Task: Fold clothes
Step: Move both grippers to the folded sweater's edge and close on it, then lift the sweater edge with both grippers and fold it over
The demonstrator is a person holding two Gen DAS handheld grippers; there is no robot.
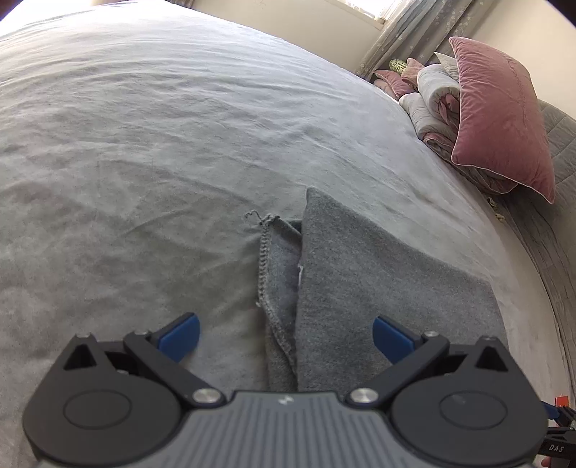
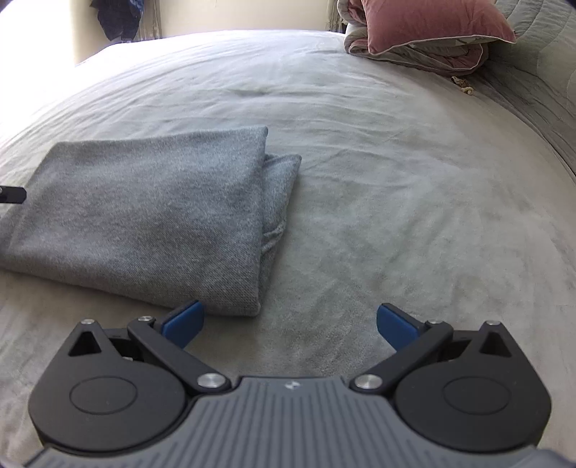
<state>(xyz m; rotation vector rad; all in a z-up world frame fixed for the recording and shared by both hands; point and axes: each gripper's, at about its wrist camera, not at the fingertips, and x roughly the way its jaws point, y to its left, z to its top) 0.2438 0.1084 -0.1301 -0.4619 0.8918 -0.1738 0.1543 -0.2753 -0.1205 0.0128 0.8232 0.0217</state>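
**On the bed: grey garment folded up, both grippers spread wide and holding nothing**

Over the grey bedspread (image 2: 360, 151), pretty much in the middle of the bed, sits the grey knit garment (image 2: 144, 212), folded into a flat, roughly rectangular bundle. From the right wrist camera you can see the top layer lying smooth, with a couple of lower layers peeking out along its right edge. From the left wrist camera the same garment (image 1: 360, 288) runs toward the lens, and a stitched hem with a loose thread sticks out on its left side, lying on the bedspread (image 1: 144, 144).

The left gripper (image 1: 286, 336) has its blue pads (image 1: 180, 336) spread wide apart, nothing between them. It hangs right over the near end of the garment, but I honestly can't tell if it touches the fabric. The right gripper (image 2: 288, 324) is also wide open and empty. Its left pad (image 2: 183, 322) sits just beside the garment's near corner, while the rest of it is over bare bedspread.

Far end of the bed: a pink velvet pillow (image 1: 500, 118) leaning on a rolled-up quilt (image 1: 435, 104), both against the quilted grey headboard (image 1: 561, 144). The right camera catches the same pillow (image 2: 428, 21) in its top right corner. Curtains (image 1: 414, 25) hang behind that pile in the left view.
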